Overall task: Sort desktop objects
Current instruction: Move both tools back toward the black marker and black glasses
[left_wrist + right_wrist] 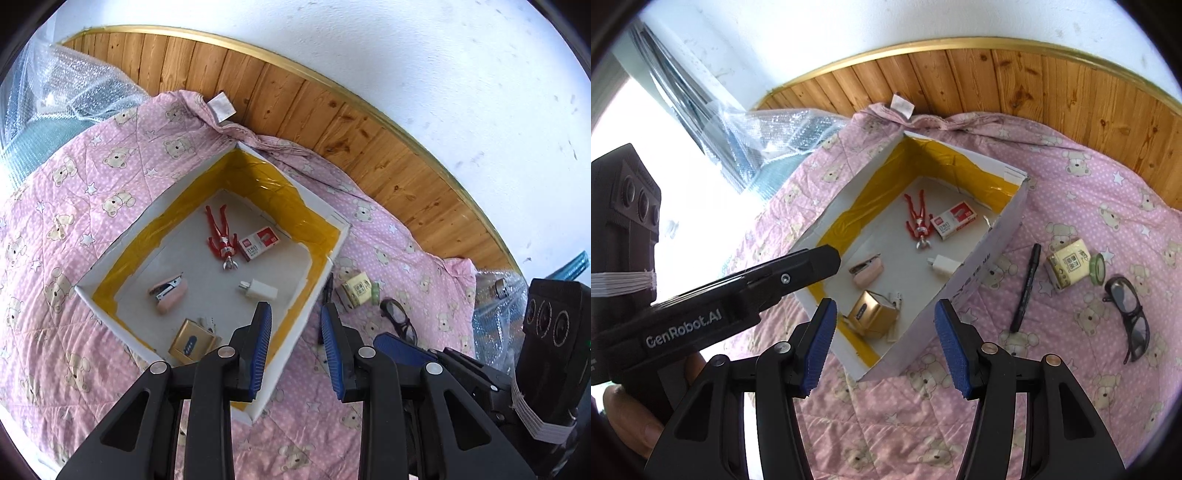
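A white box (147, 225) (982, 258) lined with yellow tape sits on the pink quilt. Inside lie a red figure (221, 232) (918, 218), a staple box (258, 242), a pink stapler (168, 295), a white charger (258, 290) and a gold box (192, 343) (871, 314). To the right of the box lie a black pen (1027, 288), a pale yellow box (1069, 267), a green tape roll (1099, 269) and black glasses (1126, 306). My left gripper (295, 306) hangs open over the box's near right wall. My right gripper (885, 304) is open above the box's near corner. Both are empty.
A pink bear-print quilt (92, 192) covers the surface. Wood panelling (295, 99) and a white wall stand behind it. Bubble wrap (768, 140) is piled at the left, and more lies at the right (495, 314). A hand (631, 417) holds the left gripper's handle.
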`<state>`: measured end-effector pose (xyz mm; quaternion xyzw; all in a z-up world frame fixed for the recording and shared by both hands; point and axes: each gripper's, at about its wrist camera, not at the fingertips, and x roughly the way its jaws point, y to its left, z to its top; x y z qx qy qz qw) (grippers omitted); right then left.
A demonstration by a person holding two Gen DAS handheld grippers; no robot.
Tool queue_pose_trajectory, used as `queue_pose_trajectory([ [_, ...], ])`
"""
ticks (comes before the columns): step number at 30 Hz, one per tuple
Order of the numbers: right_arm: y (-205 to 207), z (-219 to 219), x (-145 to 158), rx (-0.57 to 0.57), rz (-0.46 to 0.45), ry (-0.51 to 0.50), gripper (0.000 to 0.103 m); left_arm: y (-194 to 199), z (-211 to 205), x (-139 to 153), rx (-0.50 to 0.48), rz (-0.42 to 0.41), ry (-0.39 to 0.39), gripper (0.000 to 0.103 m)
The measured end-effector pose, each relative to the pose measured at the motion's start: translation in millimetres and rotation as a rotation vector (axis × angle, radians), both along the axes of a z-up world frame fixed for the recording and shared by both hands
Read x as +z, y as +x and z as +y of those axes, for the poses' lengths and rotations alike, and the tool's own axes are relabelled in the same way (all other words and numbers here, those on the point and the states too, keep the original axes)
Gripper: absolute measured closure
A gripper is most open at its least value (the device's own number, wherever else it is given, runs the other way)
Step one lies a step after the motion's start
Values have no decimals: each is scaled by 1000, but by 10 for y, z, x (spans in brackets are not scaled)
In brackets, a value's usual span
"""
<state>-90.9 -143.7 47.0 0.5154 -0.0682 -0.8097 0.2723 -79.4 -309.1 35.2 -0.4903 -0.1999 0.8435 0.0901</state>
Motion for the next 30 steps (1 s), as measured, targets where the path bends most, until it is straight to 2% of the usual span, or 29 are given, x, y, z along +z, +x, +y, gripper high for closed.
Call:
queue_pose_trajectory([
  [21,369,520,175,-92,15,-93,45,401,435,342,-77,47,-52,73],
  [30,483,710,170,-156,7,-100,45,477,549,357,-123,52,-25,73],
])
